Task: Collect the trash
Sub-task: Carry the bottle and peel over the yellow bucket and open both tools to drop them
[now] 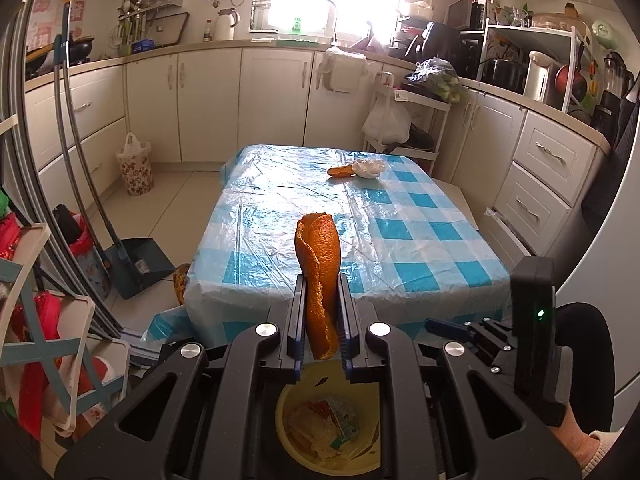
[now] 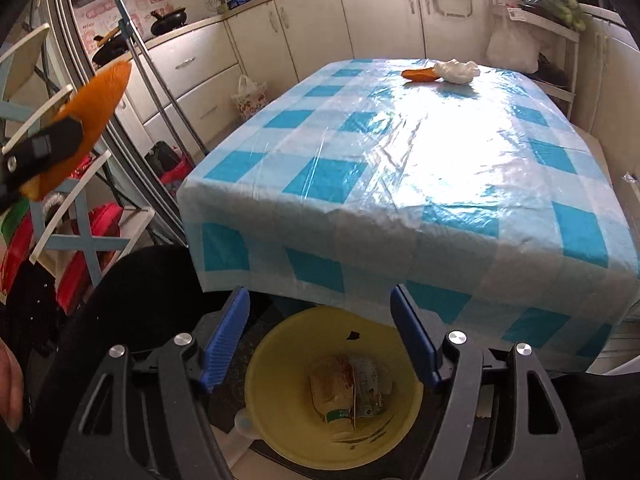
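My left gripper (image 1: 320,280) is shut on a long orange peel (image 1: 319,264), held upright above the yellow bin (image 1: 362,465). The same peel (image 2: 94,102) and left gripper show at the far left of the right wrist view. My right gripper (image 2: 320,300) is open and empty above the yellow bin (image 2: 272,408), which holds crumpled wrappers (image 2: 348,394). On the far end of the blue-checked table (image 2: 400,160) lie another orange peel (image 2: 418,74) and a crumpled white tissue (image 2: 456,70), also seen in the left wrist view as the peel (image 1: 340,171) and the tissue (image 1: 370,168).
A dustpan (image 1: 140,264) and broom handle lean at the left beside folded chairs (image 2: 60,200). A floral bag (image 1: 134,168) stands on the floor by the cabinets. A cart (image 1: 404,120) with a white bag stands behind the table. Drawers (image 1: 540,184) line the right.
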Motion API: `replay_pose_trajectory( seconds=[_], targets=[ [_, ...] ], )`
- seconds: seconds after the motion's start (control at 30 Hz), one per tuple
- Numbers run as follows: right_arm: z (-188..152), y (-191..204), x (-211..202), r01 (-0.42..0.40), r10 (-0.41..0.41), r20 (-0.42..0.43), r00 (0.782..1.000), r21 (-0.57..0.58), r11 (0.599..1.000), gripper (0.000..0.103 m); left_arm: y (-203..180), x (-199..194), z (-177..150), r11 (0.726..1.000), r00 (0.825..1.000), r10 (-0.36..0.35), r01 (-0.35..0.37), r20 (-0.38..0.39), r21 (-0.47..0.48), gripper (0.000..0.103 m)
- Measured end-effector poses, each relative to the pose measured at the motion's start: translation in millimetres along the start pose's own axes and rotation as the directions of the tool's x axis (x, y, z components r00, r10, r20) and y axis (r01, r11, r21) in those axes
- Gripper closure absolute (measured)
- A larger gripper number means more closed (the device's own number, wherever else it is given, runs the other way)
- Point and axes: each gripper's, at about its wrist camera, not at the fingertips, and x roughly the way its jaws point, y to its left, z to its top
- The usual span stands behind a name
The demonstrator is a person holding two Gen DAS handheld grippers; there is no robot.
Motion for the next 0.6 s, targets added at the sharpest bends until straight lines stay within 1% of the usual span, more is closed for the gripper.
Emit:
replay_pose_trajectory(
  seconds=[0.1,0.17,0.27,0.43,0.53,0.6],
  targets=[
    [6,-8,-18,0.015,-0.018,0.075,0.997,0.042,0.999,0.028,-2,0,-2,1.0,1.0,-0.003,0.003,-0.007,0.005,0.09],
    [8,-14,-31,0.028,-0.038,0.13,0.991,0.072,0.997,0.025,-3,1,-3,1.0,1.0,-0.004,0.004,-0.012,0.01,0.09],
    [10,-24,-50,0.042,-0.066,0.204,0.977,0.12,0.992,0.024,-7,2,-7,1.0,1.0,-0.008,0.008,-0.021,0.017,0.089],
    [10,-35,-75,0.067,-0.119,0.297,0.947,0.179,0.982,0.022,-15,5,-13,0.999,0.999,-0.012,0.014,-0.04,0.038,0.09],
    [10,-39,-86,0.075,-0.14,0.34,0.93,0.199,0.977,0.021,-20,9,-20,0.999,0.998,-0.016,0.019,-0.058,0.051,0.089],
    [9,-41,-91,0.076,-0.147,0.355,0.923,0.207,0.975,0.021,-23,11,-23,0.998,0.997,-0.017,0.022,-0.07,0.059,0.09]
  ],
)
